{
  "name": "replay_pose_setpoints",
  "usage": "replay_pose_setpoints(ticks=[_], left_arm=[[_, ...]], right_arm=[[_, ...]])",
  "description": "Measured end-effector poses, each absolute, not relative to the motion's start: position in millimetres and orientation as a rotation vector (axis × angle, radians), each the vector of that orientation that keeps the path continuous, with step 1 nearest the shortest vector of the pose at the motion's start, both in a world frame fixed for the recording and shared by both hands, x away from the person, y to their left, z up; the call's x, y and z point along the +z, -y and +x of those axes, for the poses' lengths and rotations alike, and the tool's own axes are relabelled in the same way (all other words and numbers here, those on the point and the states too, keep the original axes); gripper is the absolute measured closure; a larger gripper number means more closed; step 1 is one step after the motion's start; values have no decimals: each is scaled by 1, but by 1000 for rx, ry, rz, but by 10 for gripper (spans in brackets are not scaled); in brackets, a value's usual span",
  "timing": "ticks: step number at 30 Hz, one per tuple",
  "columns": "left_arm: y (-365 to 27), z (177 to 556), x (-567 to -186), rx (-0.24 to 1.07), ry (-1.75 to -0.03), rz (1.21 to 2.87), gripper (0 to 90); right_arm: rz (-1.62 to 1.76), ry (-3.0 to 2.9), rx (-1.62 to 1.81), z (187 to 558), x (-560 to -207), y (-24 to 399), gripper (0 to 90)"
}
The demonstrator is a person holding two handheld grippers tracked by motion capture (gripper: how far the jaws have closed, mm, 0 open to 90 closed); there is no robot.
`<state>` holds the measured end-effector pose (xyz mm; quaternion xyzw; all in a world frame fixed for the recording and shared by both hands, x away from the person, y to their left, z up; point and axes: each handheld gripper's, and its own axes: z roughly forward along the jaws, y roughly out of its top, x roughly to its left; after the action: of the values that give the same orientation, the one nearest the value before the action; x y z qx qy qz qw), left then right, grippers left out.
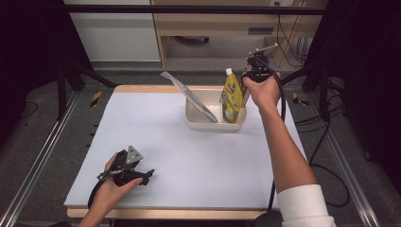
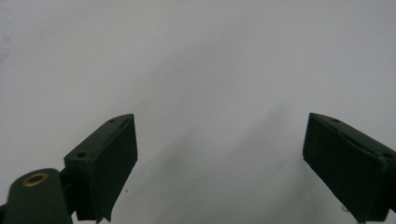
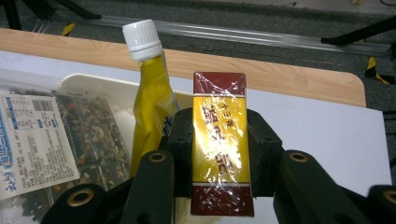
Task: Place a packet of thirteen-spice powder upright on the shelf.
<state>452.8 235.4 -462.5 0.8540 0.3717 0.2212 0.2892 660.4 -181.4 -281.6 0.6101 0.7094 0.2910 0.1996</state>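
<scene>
My right gripper (image 3: 220, 140) is shut on a narrow yellow and dark red wrapped box (image 3: 221, 140), held upright beside the right end of a cream tub (image 1: 215, 124). In the high view the right gripper (image 1: 254, 75) hangs at the tub's far right corner. A yellow pouch with a white cap (image 1: 231, 97) stands in the tub, and in the right gripper view this pouch (image 3: 149, 112) is just left of the box. A clear packet of dried food (image 1: 189, 94) leans against the tub's left side. My left gripper (image 1: 142, 177) rests on the table's near left, jaws wide apart, open, over bare surface (image 2: 219, 149).
The white table top (image 1: 189, 151) has a wooden edge (image 3: 299, 79) behind the tub. Metal rails run along both sides of the table. A black cable (image 1: 281, 109) trails from the right gripper down along the forearm.
</scene>
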Motion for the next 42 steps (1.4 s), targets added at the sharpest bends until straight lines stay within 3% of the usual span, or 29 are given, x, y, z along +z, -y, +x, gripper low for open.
replay_pose_setpoints(ticks=[42], left_arm=[[-228, 452, -467, 571, -961, 2303, 104]], right_arm=[[1809, -1924, 758, 665, -318, 182, 681]])
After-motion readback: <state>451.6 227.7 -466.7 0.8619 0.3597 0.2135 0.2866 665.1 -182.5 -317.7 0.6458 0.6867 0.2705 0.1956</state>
